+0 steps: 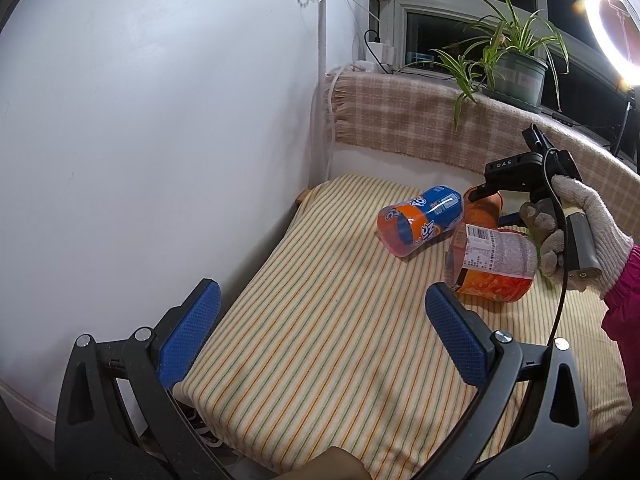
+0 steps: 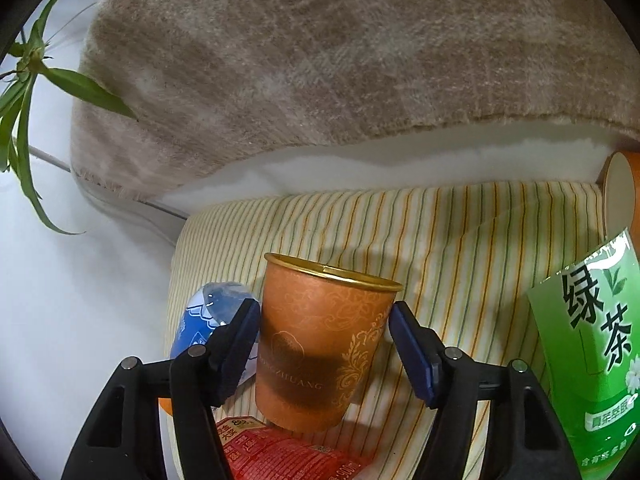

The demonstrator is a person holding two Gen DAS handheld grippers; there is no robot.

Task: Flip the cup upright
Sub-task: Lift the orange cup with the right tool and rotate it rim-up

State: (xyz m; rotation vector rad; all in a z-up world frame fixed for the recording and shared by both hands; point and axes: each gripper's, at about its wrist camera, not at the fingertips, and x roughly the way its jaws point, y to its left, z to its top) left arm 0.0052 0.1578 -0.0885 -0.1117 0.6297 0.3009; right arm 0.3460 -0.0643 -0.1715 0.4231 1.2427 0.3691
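An orange paper cup (image 2: pixel 324 344) with a gold rim stands upright on the striped cloth (image 2: pixel 460 240), between the blue pads of my right gripper (image 2: pixel 325 320). The jaws are spread; the left pad touches or nearly touches the cup's side, the right pad stands just off it. In the left wrist view the cup (image 1: pixel 486 210) is mostly hidden behind the right gripper's black body (image 1: pixel 516 172) and two bottles. My left gripper (image 1: pixel 320 304) is open and empty, low over the near part of the cloth.
A blue-and-orange bottle (image 1: pixel 420 220) and a red-labelled bottle (image 1: pixel 494 264) lie on the cloth beside the cup. A green tea bottle (image 2: pixel 596 352) and another orange cup (image 2: pixel 620 196) are at the right. A white wall (image 1: pixel 160 120), plaid blanket (image 1: pixel 420 120) and potted plant (image 1: pixel 516 72) border the area.
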